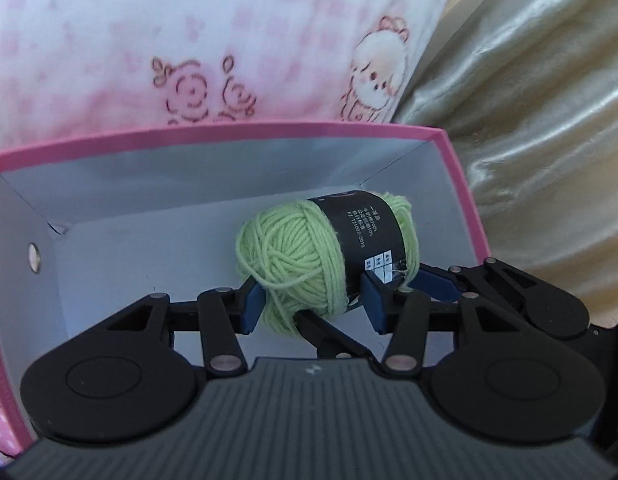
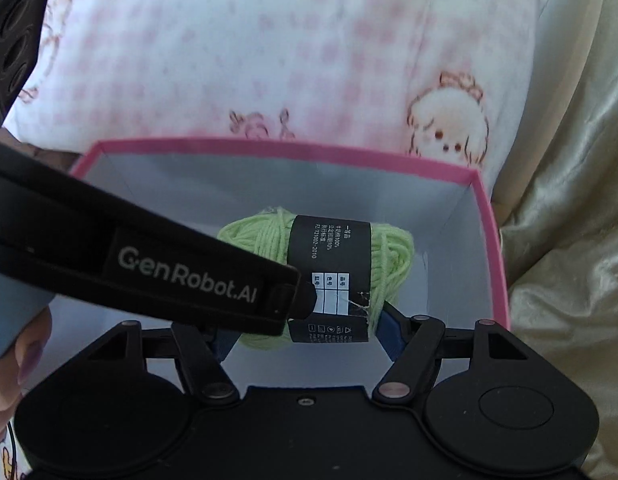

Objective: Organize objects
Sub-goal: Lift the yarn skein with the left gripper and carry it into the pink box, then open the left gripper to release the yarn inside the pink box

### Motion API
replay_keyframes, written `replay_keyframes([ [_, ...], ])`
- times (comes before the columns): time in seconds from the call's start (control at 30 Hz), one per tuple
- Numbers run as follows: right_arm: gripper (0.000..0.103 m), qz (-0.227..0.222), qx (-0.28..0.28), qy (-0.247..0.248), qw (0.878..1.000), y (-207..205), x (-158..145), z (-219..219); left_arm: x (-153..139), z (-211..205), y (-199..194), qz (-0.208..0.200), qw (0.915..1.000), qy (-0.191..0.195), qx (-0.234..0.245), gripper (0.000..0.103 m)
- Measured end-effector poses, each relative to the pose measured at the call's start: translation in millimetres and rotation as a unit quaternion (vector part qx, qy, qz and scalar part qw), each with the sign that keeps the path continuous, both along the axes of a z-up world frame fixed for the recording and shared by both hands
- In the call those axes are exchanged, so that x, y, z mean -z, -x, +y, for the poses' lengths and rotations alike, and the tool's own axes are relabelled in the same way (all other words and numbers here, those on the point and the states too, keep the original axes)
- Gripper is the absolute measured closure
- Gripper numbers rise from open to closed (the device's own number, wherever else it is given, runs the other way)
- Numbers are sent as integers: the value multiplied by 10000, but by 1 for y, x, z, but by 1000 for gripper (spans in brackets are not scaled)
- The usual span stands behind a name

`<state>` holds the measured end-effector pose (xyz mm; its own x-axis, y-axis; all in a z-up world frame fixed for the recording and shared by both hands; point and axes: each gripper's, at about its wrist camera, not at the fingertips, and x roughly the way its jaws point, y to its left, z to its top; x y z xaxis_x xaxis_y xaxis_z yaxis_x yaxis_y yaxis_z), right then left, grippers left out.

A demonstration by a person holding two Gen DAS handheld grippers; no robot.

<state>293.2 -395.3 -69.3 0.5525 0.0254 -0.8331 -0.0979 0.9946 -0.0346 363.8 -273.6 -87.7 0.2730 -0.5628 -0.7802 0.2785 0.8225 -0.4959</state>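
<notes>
Yarn ball: a light-green skein of yarn with a black paper label band around its middle; it hangs inside the open pink-rimmed box, above the white box floor, towards the right-hand wall; whether it touches the floor I cannot tell
Handling: by the look of it light, soft and springy; it should squash under pressure rather than slip; loose strands could snag on a pad; the paper band is already torn at one edge and would tear further if pinched hard; best held across the yarn body, on either side of the band
Left gripper: jaws fairly narrow, blue pads pressed into the skein, one on the bare yarn, one at the band's edge; holding it
Right gripper: jaws set wider, spanning the skein's length; the right pad lies against the yarn end; the other pad is hidden behind the left gripper's black body, so a firm clamp cannot be confirmed
Surroundings: the box sits on a pink floral bedsheet; a pale satin cloth lies to the right
</notes>
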Motion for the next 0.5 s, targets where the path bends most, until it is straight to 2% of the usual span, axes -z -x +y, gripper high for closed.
replay_keyframes([
  [0.1,26,111,-62,255,9996,0,8,4,12,2,-5,143,9998,49,-115,54],
  [0.2,24,27,-222,559,9982,10,7,11,15,5,-7,247,9996,117,-105,57],
  [0.27,30,-102,-369,814,9959,15,7,16,12,4,-8,129,9999,97,-60,59],
  [0.3,45,-112,-392,930,9948,14,8,19,9,2,-8,23,9999,103,-10,59],
  [0.33,52,-85,-349,976,9946,11,8,19,8,0,-12,-56,9999,90,12,59],
  [0.37,53,-56,-218,994,9948,8,9,18,5,-2,-10,-129,9999,27,48,59],
  [0.43,63,-24,117,866,9962,0,10,11,-2,-5,-5,-334,9993,-144,77,60],
  [0.5,67,-170,304,752,9966,-3,12,3,-8,-2,0,-542,9982,-258,74,61],
])
